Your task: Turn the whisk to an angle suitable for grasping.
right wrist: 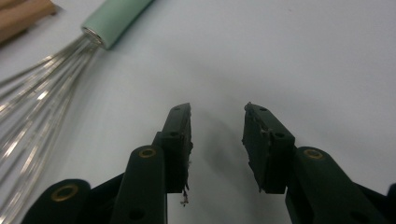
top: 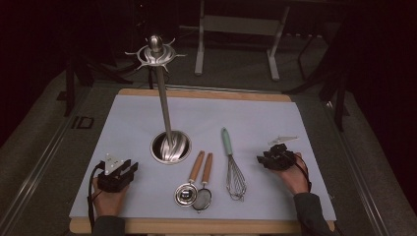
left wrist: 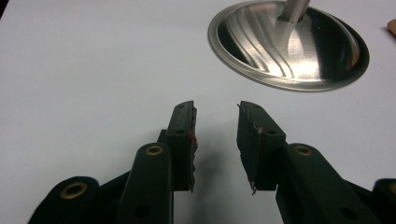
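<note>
Currently, step: approach, nothing grasped | left claw (top: pixel 129 167) spread, empty, near steel rack's round base (top: pixel 170 146) | right claw (top: pixel 261 160) spread, empty, just right of mint-handled wire whisk (top: pixel 233 165) lying on white surface (top: pixel 123 123) | next, judged: swing right claw onto whisk handle, pinch.

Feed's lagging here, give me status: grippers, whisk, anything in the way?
Left gripper open, empty, near the stand base. Right gripper open, empty, beside the whisk. Whisk flat on the mat, untouched. Nothing between.

Bare mat (top: pixel 133 123) lies left of the stand (top: pixel 170 146); whisk (top: pixel 233 167) flanks its right
</note>
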A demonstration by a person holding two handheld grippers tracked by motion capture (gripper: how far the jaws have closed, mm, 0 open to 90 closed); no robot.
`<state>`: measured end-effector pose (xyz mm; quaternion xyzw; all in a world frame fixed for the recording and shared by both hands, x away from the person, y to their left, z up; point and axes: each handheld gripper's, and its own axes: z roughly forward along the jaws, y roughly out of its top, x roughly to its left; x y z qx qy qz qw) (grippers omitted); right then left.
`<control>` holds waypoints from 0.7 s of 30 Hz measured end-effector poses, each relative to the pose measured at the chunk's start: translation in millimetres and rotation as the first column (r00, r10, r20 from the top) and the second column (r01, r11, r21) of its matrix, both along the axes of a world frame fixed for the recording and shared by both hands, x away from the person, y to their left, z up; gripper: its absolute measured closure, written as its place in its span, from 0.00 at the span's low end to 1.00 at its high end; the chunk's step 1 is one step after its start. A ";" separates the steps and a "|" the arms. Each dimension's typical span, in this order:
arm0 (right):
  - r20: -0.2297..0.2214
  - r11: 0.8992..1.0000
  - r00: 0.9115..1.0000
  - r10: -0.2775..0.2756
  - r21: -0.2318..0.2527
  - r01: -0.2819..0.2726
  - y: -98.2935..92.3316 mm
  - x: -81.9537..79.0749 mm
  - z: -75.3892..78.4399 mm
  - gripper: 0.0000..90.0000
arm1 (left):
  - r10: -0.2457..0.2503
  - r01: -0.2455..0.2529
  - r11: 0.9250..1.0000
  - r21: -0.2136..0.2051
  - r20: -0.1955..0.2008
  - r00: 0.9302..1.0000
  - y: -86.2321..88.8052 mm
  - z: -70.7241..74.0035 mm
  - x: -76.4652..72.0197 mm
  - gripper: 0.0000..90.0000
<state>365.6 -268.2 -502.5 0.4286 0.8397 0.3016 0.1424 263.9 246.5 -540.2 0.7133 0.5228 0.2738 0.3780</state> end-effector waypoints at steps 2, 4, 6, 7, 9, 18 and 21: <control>-0.006 1.000 1.000 0.010 0.001 -0.010 4.3 2.3 2.3 0.69 | -0.001 0.001 1.000 0.003 0.000 1.000 -0.1 -0.1 0.1 0.75; -0.007 1.000 1.000 0.011 0.002 -0.011 6.8 2.9 3.5 0.69 | -0.003 0.003 1.000 0.006 -0.002 1.000 -0.1 -0.1 0.1 0.75; -0.011 1.000 1.000 0.021 0.004 -0.021 15.8 3.5 5.7 0.70 | -0.005 0.005 1.000 0.008 -0.001 1.000 -0.5 0.0 0.0 0.75; -0.011 1.000 1.000 0.021 0.004 -0.021 15.8 3.5 5.7 0.70 | -0.005 0.005 1.000 0.010 -0.002 1.000 -0.8 -0.1 0.0 0.75; -0.020 0.999 0.999 0.039 0.005 -0.039 26.6 4.6 5.8 0.71 | -0.007 0.007 1.000 0.013 -0.002 1.000 -1.2 -0.2 0.2 0.76; -0.038 0.996 0.995 0.093 0.011 -0.093 57.0 9.6 11.7 0.72 | -0.012 0.012 0.999 0.037 -0.008 1.000 -3.7 -0.5 0.7 0.75; -0.043 0.995 0.994 0.098 0.024 -0.097 62.5 11.5 13.4 0.71 | -0.012 0.013 0.999 0.040 -0.007 1.000 -4.1 -0.6 0.6 0.75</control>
